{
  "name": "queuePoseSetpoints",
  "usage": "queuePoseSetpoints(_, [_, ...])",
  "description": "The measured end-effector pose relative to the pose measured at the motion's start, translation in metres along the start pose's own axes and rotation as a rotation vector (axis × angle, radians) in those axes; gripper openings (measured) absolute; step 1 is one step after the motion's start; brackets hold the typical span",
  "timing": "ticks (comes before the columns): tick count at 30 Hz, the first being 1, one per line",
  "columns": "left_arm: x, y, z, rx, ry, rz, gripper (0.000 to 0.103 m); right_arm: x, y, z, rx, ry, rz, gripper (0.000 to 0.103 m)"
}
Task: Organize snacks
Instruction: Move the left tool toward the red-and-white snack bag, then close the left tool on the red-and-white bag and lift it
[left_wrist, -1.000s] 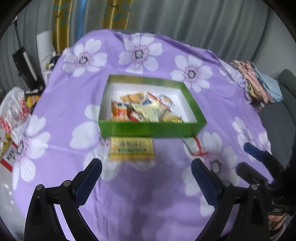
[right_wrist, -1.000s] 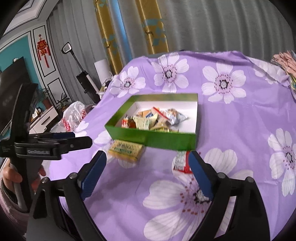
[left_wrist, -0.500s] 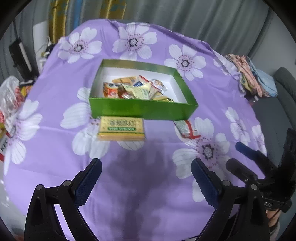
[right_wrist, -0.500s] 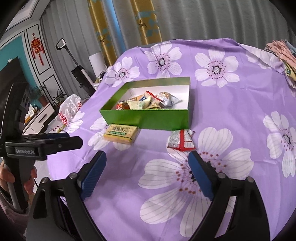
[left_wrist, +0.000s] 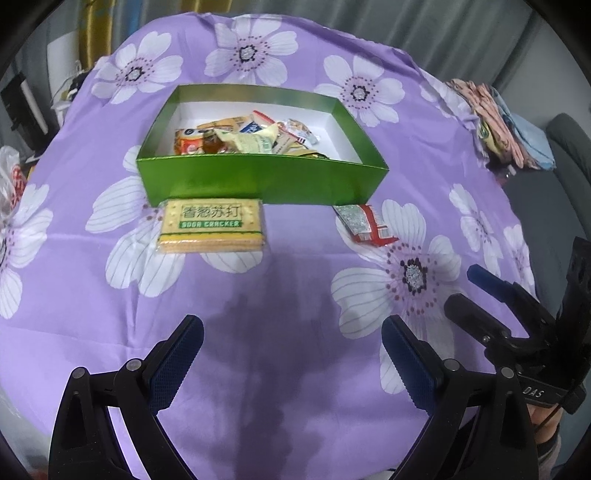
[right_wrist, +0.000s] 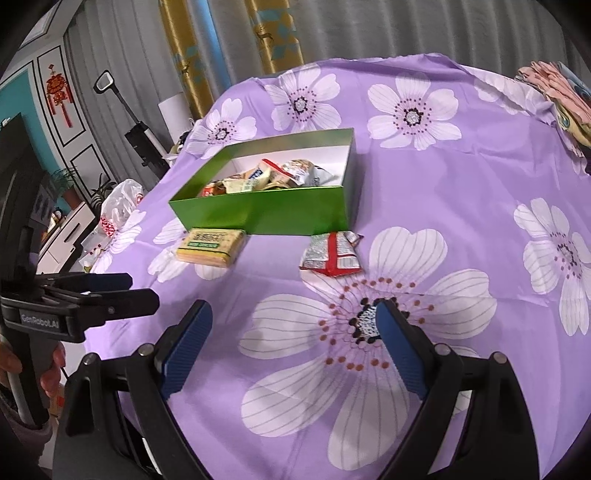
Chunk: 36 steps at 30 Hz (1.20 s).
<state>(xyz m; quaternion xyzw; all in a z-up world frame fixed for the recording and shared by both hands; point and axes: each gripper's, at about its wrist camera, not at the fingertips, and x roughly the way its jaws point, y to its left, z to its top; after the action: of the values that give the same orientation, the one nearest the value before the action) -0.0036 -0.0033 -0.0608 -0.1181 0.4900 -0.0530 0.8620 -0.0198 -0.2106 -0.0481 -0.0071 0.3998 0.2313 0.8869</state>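
Left gripper (left_wrist: 291, 354) and right gripper (right_wrist: 291, 332): jaws wide, nothing held, both lower and closer to the purple cloth (left_wrist: 295, 295) than a second ago | soda cracker pack (left_wrist: 211, 225) and red-silver packet (right_wrist: 330, 253): loose, just before the green box (left_wrist: 258, 181), unmoved | box: already holds mixed snacks (left_wrist: 243, 136) | reading: approach to pick up the two stragglers.

The yellow cracker pack (left_wrist: 212, 226) lying just in front of the green box (left_wrist: 258, 181) reads "SODA CRACKER" under Chinese characters — the left gripper (right_wrist: 79, 295) carries "GenRobot.AI", and the right gripper (left_wrist: 491, 295) shows "DAS".
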Motion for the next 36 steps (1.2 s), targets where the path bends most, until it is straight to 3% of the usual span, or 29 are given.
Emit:
queuePoseSetpoints(13, [0.024, -0.021, 0.014, 0.061, 0.004, -0.023, 0.097, 0.015, -0.035, -0.001, 0.082, 0.007, 0.001, 0.088])
queuePoseSetpoints(25, [0.055, -0.028, 0.037, 0.01, 0.03, -0.139, 0.097, 0.042, -0.054, 0.007, 0.085, 0.038, 0.008, 0.071])
queuePoseSetpoints(36, [0.088, -0.041, 0.065, -0.017, 0.041, -0.216, 0.097, 0.08, -0.051, 0.026, -0.005, 0.08, 0.023, 0.05])
